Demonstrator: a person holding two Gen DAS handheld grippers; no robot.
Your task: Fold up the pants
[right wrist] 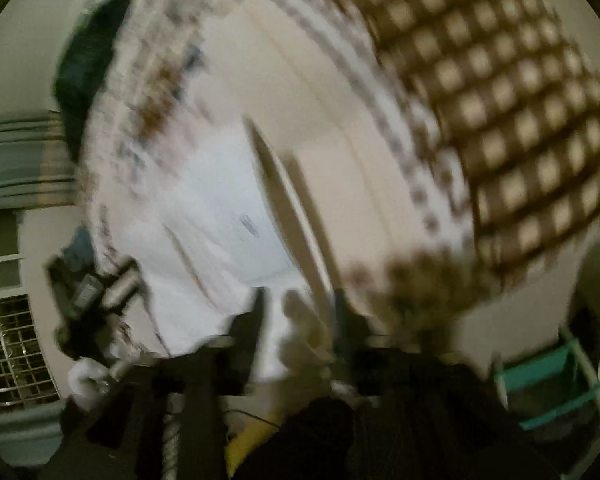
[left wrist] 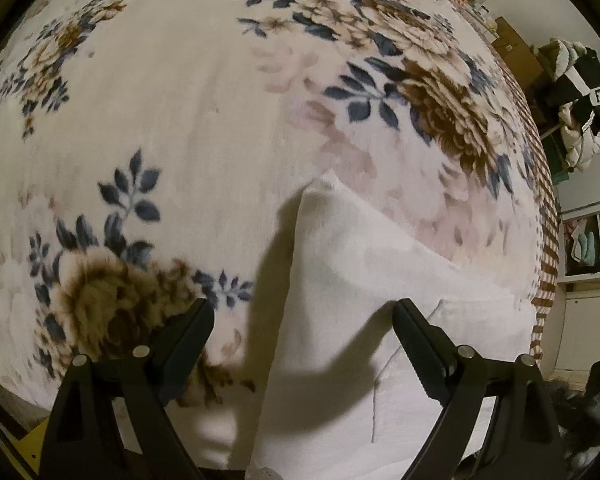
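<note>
White pants (left wrist: pixel 360 320) lie on the floral blanket (left wrist: pixel 180 120), reaching from the lower middle toward the right edge of the bed in the left wrist view. My left gripper (left wrist: pixel 304 312) is open above them, empty, its fingers spread either side of the cloth's left edge. The right wrist view is strongly blurred. There the white pants (right wrist: pixel 204 216) spread across the bed, and my right gripper (right wrist: pixel 300 304) has white cloth between its fingers and looks shut on it.
A checked brown and cream cover (right wrist: pixel 500 100) lies beyond the blanket. A chair with clothes (left wrist: pixel 580 96) and shelves (left wrist: pixel 588 240) stand to the right of the bed. The other handheld gripper (right wrist: pixel 88 296) shows at left, and a window grille (right wrist: pixel 8 352) at lower left.
</note>
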